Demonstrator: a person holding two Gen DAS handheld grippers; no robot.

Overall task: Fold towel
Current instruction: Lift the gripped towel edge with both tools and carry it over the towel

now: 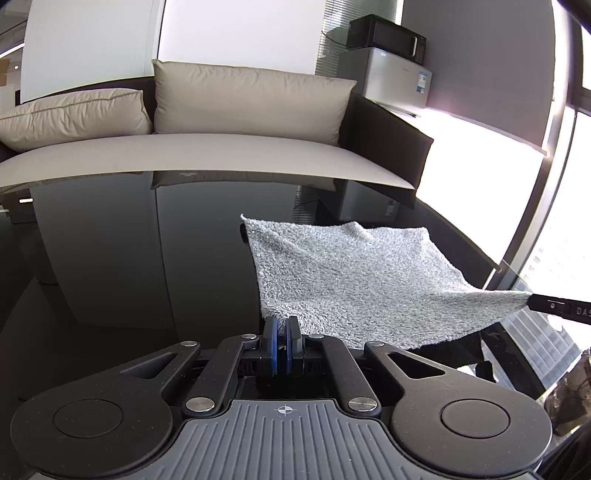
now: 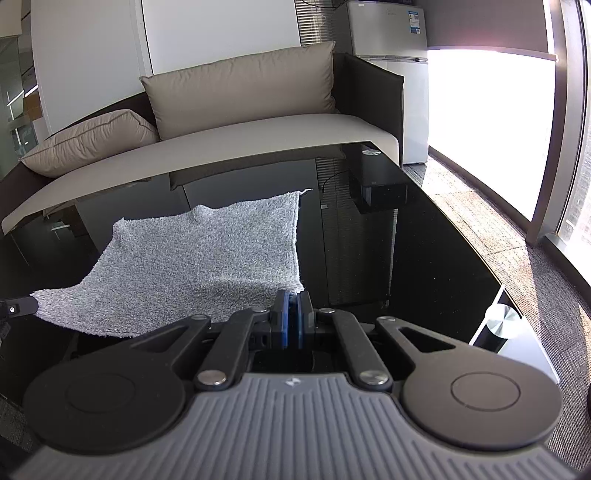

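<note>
Glossy black worktop [image 1: 110,258] reflecting the room. Beige sofa [image 1: 207,155] sitting just behind it, carrying two cushions [image 1: 251,99]. Black microwave [image 1: 388,35] resting atop a white fridge [image 2: 391,55]. Daylight streaming through the window [image 2: 491,129].

This looks like a lounge corner in a high-rise office. A low sofa [image 1: 207,147] with beige cushions [image 1: 251,99] in a dark frame stands just behind a glossy black glass table [image 1: 129,258]. Beside the sofa a small silver fridge [image 1: 399,81] carries a black microwave [image 1: 388,35]. Floor-to-ceiling windows [image 2: 491,129] run along one side above grey carpet tiles [image 2: 480,206], with white partition panels [image 1: 236,33] behind the sofa.
</note>
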